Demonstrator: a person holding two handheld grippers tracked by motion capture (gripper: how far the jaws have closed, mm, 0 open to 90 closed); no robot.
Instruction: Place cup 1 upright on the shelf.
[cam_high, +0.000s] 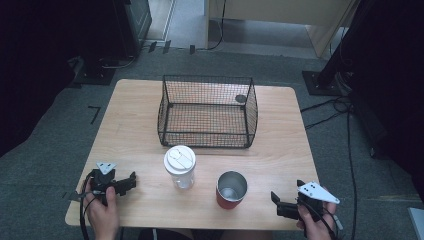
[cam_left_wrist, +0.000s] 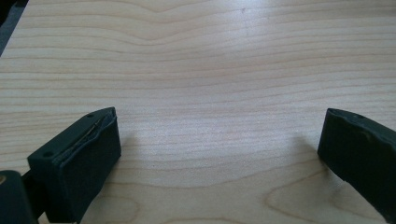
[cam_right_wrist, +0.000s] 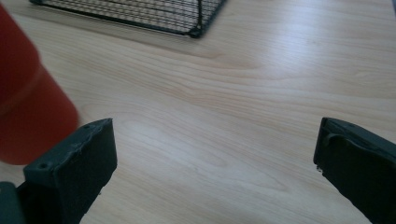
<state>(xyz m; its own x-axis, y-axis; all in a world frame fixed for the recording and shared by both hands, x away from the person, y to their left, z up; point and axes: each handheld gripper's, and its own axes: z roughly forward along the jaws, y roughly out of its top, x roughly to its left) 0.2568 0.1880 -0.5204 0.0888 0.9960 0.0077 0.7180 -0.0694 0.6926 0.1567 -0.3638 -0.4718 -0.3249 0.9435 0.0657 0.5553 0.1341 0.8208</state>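
Observation:
A black wire basket (cam_high: 207, 111) stands at the middle of the wooden table (cam_high: 135, 135). In front of it are a clear cup with a white lid (cam_high: 180, 166) and a red cup with a shiny metal inside (cam_high: 231, 190). My left gripper (cam_high: 131, 181) rests at the front left edge, open, with bare wood between its jaws in the left gripper view. My right gripper (cam_high: 276, 200) sits at the front right, open, just right of the red cup (cam_right_wrist: 28, 102); the basket's corner (cam_right_wrist: 194, 31) lies farther off.
Grey carpet surrounds the table. Cables (cam_high: 345, 125) run along the floor at the right, near a dark stand base (cam_high: 320, 82). Another stand base (cam_high: 95, 70) sits at the far left. A small dark disc (cam_high: 241, 98) shows at the basket's far right corner.

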